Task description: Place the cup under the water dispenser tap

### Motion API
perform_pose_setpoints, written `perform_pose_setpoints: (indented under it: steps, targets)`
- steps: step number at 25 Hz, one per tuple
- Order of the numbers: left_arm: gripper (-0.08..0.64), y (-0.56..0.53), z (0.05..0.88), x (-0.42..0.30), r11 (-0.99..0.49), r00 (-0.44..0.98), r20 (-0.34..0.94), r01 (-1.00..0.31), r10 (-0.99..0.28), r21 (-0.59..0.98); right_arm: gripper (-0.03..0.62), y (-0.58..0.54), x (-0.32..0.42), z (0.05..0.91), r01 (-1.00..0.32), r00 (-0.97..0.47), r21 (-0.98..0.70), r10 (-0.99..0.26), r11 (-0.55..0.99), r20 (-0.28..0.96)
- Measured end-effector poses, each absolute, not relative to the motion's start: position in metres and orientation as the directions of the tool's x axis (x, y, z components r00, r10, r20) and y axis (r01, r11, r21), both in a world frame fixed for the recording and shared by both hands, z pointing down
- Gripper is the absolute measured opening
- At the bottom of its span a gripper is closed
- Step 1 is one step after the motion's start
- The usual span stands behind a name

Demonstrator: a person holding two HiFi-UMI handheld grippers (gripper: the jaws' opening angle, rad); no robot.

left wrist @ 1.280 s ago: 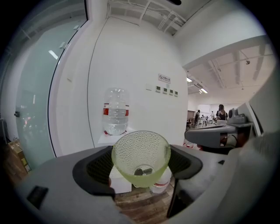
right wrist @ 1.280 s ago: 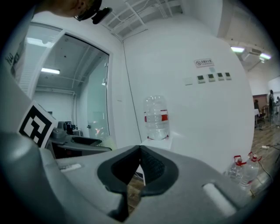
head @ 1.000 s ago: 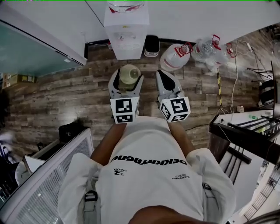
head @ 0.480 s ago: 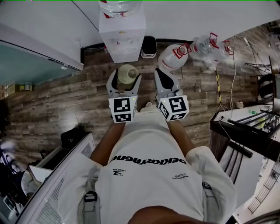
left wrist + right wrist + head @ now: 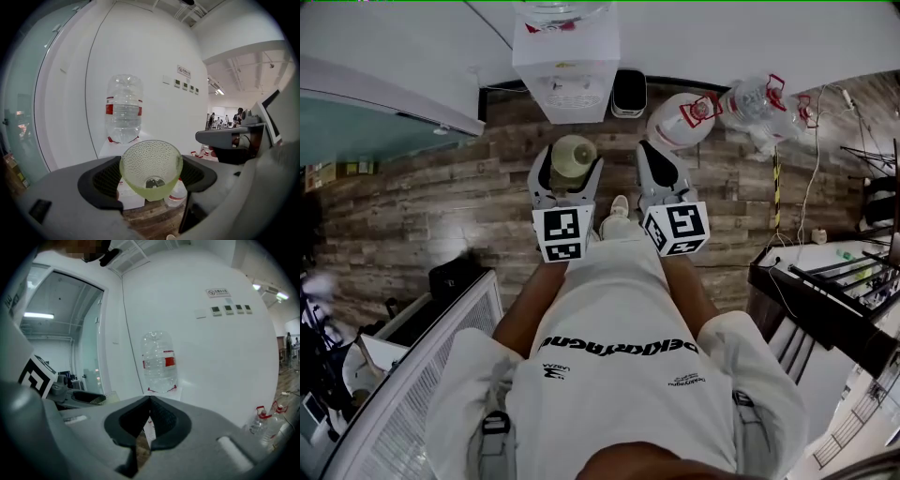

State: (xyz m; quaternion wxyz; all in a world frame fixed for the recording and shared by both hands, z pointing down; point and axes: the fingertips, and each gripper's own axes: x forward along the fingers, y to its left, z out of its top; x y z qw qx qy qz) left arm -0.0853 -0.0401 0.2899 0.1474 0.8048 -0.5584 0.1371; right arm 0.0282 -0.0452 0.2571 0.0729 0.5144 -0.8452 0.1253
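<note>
The green dimpled cup (image 5: pixel 150 169) is pinched between the two dark pads of the left gripper (image 5: pixel 569 176), one jaw on each side of its wall. Its open mouth is turned toward that gripper's camera, and nothing is seen inside it. It is carried in the air above the wooden floor (image 5: pixel 441 202), in front of the person and short of the water dispenser (image 5: pixel 565 70), which stands against the white wall with a clear bottle (image 5: pixel 123 108) mounted on top. The right gripper (image 5: pixel 149 420) is held alongside with its jaws pressed together on nothing.

The carry is judged only partly done, as a stretch of floor lies between the cup and the machine. The tap itself cannot be picked out at this range, so it should be found before the last stretch is committed to. The cup is best kept level and centred on the front of the dispenser, then brought in low beneath the spout. It should be set down fully before the jaws are spread. The squeeze should stay light, since the wall looks thin. The spare bottles (image 5: pixel 680 122) on the floor to the right are to be steered around.
</note>
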Motion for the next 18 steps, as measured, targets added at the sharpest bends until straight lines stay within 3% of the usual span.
perform_pose_setpoints:
  steps: [18]
  targets:
    - [0.374,-0.104,0.372,-0.053,-0.280,0.263,0.454,-0.959,-0.852,0.030,-0.002,-0.105,0.050,0.345,-0.869,-0.496,-0.171,-0.810,0.465,0.314]
